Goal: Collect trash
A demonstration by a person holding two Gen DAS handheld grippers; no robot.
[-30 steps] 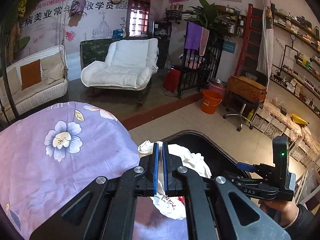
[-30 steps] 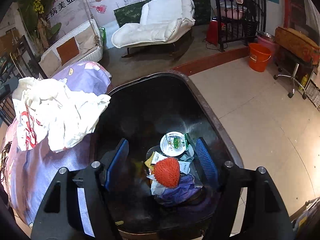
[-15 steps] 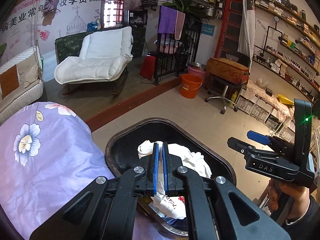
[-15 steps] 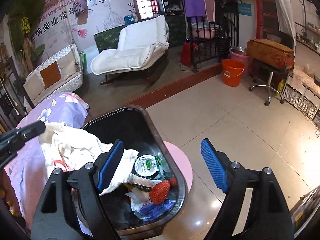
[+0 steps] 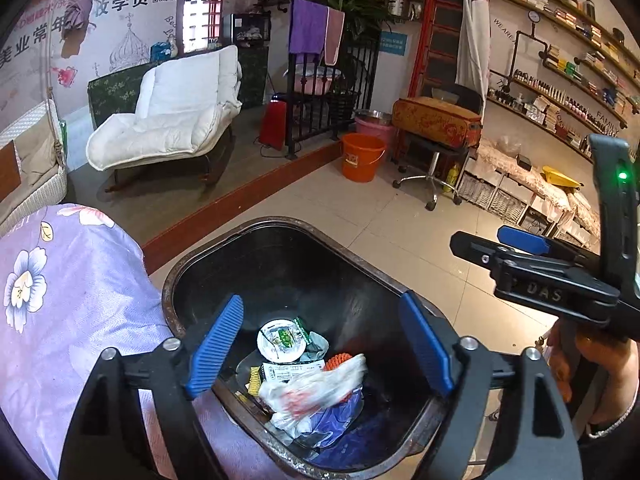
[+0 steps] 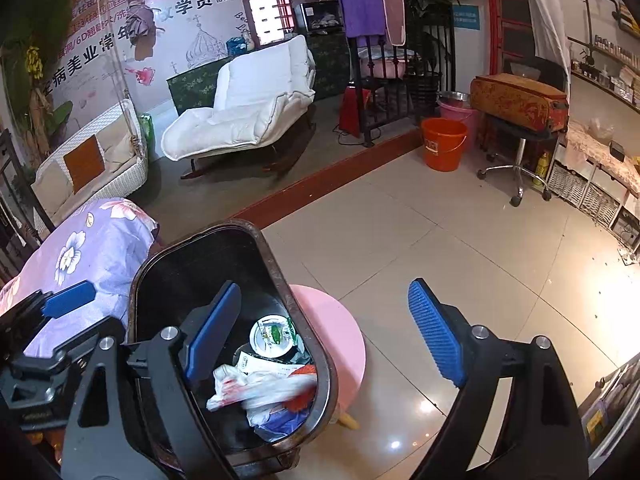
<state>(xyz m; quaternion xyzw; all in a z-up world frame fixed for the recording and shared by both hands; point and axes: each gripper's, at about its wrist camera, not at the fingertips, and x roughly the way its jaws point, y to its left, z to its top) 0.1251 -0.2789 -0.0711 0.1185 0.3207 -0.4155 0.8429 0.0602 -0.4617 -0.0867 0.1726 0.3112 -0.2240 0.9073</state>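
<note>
A black trash bin (image 5: 400, 292) (image 6: 312, 344) stands on the floor next to a purple flowered cloth (image 5: 72, 304). A crumpled white bag with red print (image 5: 312, 390) (image 6: 256, 390) lies blurred inside the bin on top of wrappers, a round white lid (image 5: 282, 338) and an orange-red item. My left gripper (image 5: 326, 340) is open and empty right above the bin. My right gripper (image 6: 326, 332) is open and empty, over the bin's right rim; it also shows in the left wrist view (image 5: 520, 240).
A pink round stool (image 6: 340, 340) stands just right of the bin. Tiled floor (image 6: 460, 248) stretches right. An orange bucket (image 6: 444, 142), a wheeled stool (image 6: 516, 136), a white lounge chair (image 6: 248, 108) and a raised step lie farther back. Shelves line the right wall.
My left gripper has opened and let go of the white bag, which has dropped into the bin. Both grippers have shifted a little relative to the bin.
</note>
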